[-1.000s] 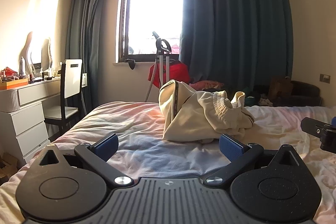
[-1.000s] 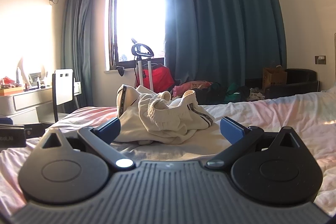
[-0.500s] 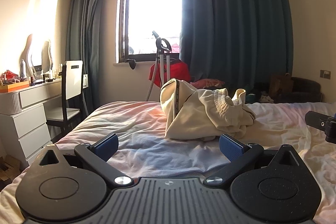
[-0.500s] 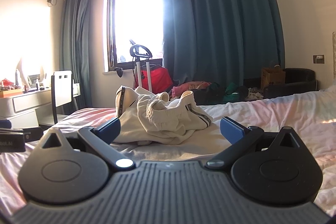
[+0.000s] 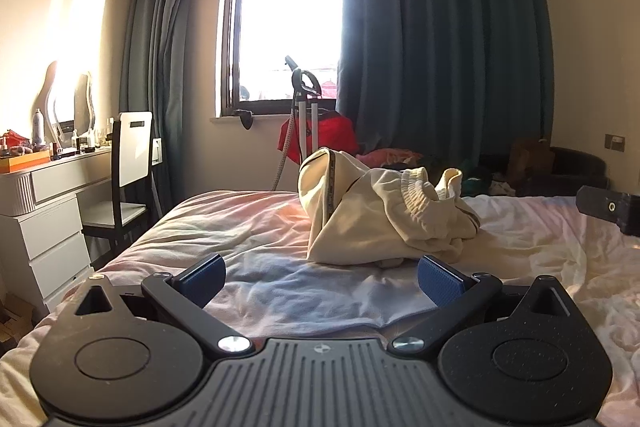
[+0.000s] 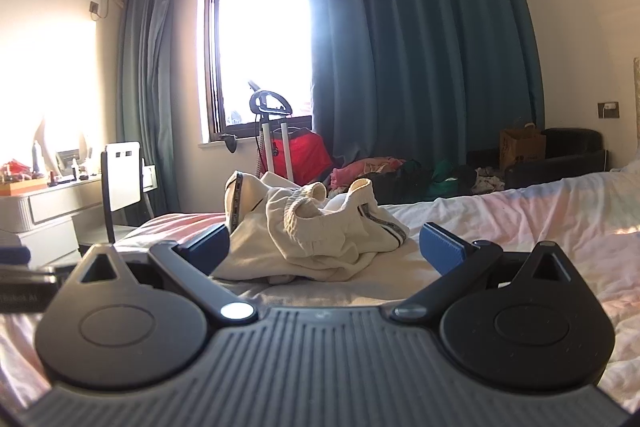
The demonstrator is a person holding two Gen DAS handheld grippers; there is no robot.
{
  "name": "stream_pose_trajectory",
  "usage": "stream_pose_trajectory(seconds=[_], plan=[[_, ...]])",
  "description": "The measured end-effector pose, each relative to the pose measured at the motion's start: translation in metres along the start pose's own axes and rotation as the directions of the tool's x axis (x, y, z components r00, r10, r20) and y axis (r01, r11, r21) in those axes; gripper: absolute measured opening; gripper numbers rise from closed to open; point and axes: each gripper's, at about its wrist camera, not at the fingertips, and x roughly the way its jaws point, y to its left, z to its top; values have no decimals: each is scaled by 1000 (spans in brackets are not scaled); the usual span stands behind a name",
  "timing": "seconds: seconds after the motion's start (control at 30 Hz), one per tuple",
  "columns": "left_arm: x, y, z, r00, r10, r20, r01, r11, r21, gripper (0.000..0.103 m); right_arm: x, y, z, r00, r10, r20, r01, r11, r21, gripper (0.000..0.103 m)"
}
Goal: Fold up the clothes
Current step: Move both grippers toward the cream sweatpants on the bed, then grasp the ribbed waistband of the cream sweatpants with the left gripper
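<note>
- Sunlight from the window [image 5: 286, 23] falls across a bedroom with dark blue curtains [image 5: 440, 47] and a bed [image 5: 248, 227] under a rumpled pale pink sheet.
- On the bed lies a cream garment [image 5: 380, 215], bunched in a loose heap; one part stands up in a peak at its left, a dark patterned stripe runs along a seam, and a ribbed elastic band curls open at the top.
- From the right wrist view the same cream garment [image 6: 316, 235] sits just beyond the fingertips, on the sheet, untouched.
- The left gripper [image 5: 322, 275] hovers low over the sheet, level and pointed at the heap, its blue pads [image 5: 204, 275] spread wide with nothing between them.
- The right gripper [image 6: 324, 247] is held likewise, fingers wide apart and holding nothing; its body shows at the right edge of the left view.
- A white dresser [image 5: 44, 195] carries bottles and small items; a chair [image 5: 128, 163] stands beside it.
- A brown paper bag [image 6: 522, 147] rests on a dark armchair [image 6: 560, 157]; its contents cannot be seen.
</note>
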Motion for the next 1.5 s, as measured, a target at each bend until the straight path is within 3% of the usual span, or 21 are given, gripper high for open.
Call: stream_pose_trajectory(seconds=[0.1,0.2,0.27,0.43,0.6,0.73,0.83,0.9,0.97,1.1,1.17,1.23,1.33,1.4,1.5], plan=[[15,-4,5,1000,-21,-23,21,1000,-11,103,8,0,14,1000,-15,-13,15,1000,13,103],[36,-8,12,997,-46,-57,44,998,-37,103,21,-2,29,994,-101,-36,102,995,3,103],[54,-14,17,995,-61,-75,58,997,-44,103,27,-10,42,995,-102,-18,103,995,19,103],[117,-41,37,987,-108,-122,106,994,-22,103,47,-47,66,991,-126,-46,132,972,192,103],[204,-66,63,970,-150,-193,132,986,-106,103,60,-72,48,991,-114,-65,129,945,299,103],[282,-89,75,957,-108,-267,79,990,-119,103,78,-69,28,983,-122,-134,155,952,265,103],[333,-109,86,963,-56,-263,43,997,-57,103,93,-69,18,981,-129,-148,162,957,239,103],[360,-129,94,974,18,-227,-6,999,51,102,105,-74,14,982,-122,-141,154,957,245,103],[388,-145,98,977,34,-212,-7,992,125,101,118,-82,8,982,-132,-138,164,952,257,103],[433,-168,96,964,4,-266,45,983,176,92,155,-99,-13,963,-163,-216,222,931,289,103],[447,-181,93,958,33,-285,35,973,228,92,167,-106,-25,951,-156,-268,242,913,327,103],[456,-193,89,958,82,-273,3,954,299,87,172,-106,-31,948,-149,-281,242,910,335,103],[458,-202,87,963,110,-245,-15,933,361,68,178,-107,-39,943,-138,-302,244,906,347,103],[450,-201,91,969,115,-220,-28,932,360,40,182,-107,-45,940,-130,-314,243,903,355,103],[423,-184,106,982,78,-174,-25,958,287,10,180,-107,-47,944,-105,-313,226,896,382,103]])
